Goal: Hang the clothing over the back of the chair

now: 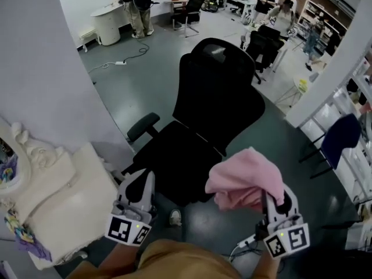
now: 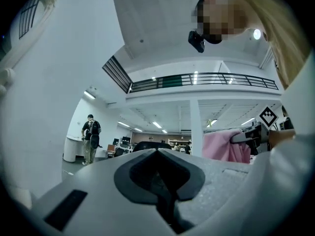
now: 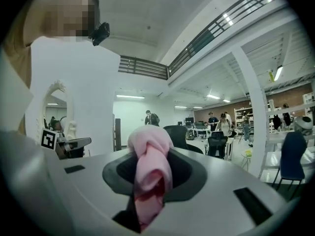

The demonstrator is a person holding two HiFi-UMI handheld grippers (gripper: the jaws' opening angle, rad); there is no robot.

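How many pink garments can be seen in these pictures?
1: a pink garment, bunched in the right tongs, close to the black chair. Its folds could hide another.

Seen from the head view, the pink clothing (image 1: 247, 179) is bunched over the right gripper (image 1: 274, 205) and covers its jaw tips. What kind of garment it is cannot be told. The office chair (image 1: 215, 103) hides its own base under the seat. At 9 o'clock, the white carved furniture (image 1: 40, 196) is cut off by the edge. The people (image 1: 273, 4) at 1 o'clock are too small to make out.
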